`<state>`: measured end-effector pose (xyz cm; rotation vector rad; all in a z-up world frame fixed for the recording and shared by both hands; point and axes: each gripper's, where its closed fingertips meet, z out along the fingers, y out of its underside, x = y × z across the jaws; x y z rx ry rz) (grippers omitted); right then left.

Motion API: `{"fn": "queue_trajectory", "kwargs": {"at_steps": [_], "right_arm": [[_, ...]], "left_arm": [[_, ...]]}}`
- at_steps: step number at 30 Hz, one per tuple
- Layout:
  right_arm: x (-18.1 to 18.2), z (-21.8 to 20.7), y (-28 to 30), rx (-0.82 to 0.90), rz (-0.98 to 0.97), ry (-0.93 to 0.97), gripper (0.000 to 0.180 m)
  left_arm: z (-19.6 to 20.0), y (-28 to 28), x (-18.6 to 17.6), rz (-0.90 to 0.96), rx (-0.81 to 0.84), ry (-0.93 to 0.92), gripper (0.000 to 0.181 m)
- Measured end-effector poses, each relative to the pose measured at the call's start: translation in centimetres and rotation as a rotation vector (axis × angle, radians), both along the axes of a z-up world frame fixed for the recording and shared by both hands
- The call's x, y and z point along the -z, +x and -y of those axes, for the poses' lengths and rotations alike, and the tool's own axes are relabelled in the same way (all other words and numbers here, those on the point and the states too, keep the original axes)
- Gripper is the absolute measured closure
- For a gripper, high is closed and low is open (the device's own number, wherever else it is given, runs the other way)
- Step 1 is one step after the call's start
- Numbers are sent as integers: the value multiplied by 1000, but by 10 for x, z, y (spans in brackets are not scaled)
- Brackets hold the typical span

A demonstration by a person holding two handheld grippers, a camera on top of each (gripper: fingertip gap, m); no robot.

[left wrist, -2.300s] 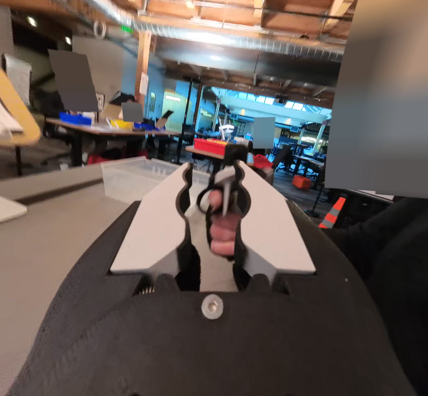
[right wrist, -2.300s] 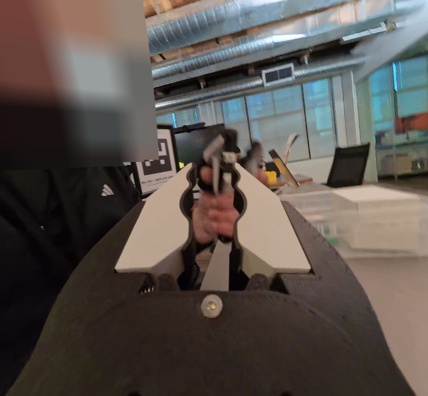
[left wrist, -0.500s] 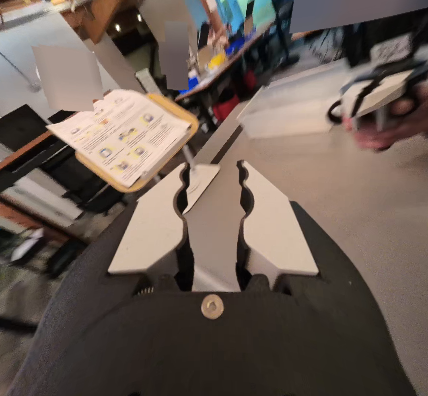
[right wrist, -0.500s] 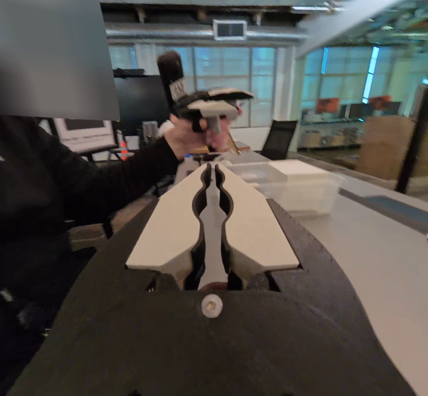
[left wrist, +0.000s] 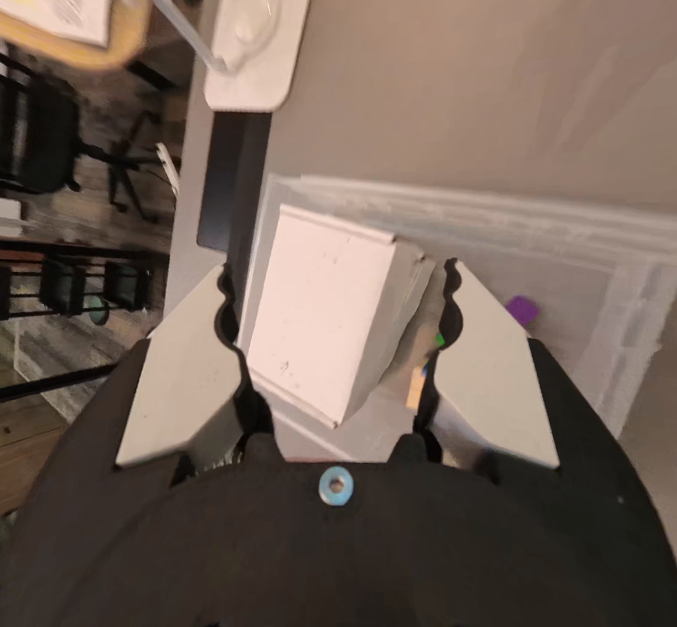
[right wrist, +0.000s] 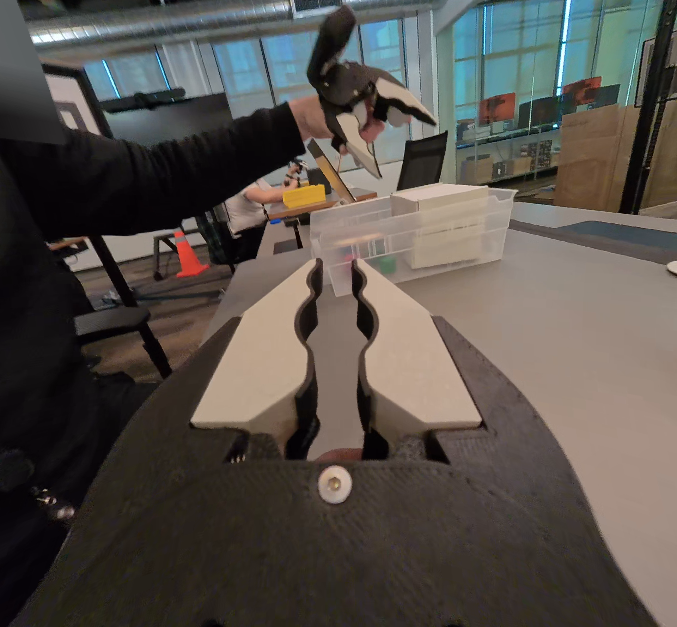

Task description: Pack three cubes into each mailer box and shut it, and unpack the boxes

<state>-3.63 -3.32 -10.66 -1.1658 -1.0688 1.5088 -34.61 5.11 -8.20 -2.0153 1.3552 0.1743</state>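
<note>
Our left gripper (left wrist: 335, 312) hangs above the clear bin (left wrist: 513, 217), jaws spread wide and empty, straddling the closed white mailer box (left wrist: 318, 316) stacked in it. We should come down square and clamp the long sides, not the lid edge. Purple cube (left wrist: 523, 310) loose beside it. Right gripper (right wrist: 336, 274), narrowly apart and empty, waits over the table (right wrist: 549, 334).

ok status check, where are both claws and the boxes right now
Left claw open, poised over white mailer box in the clear bin. Right claw slightly open, empty, over the table. Nothing blocking.
</note>
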Motion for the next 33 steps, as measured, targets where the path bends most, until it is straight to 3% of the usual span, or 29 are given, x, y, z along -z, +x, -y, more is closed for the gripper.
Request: {"fn": "queue_trajectory", "kwargs": {"at_steps": [13,19,25,33], "right_arm": [[-4,-11,6,-28,-55,-85,161],[-4,-14,6,-28,-61,-103,159],[-4,-13,6,-30,-64,-99,158],[-1,-15,0,5,-30,-71,141]], "left_arm": [[-36,-56,81,-213,-9,-301,52],[-38,-53,86,-204,-8,-318,61],[-36,-57,71,-196,-53,-286,63],[-29,-16,-9,-94,-33,-186,64]]}}
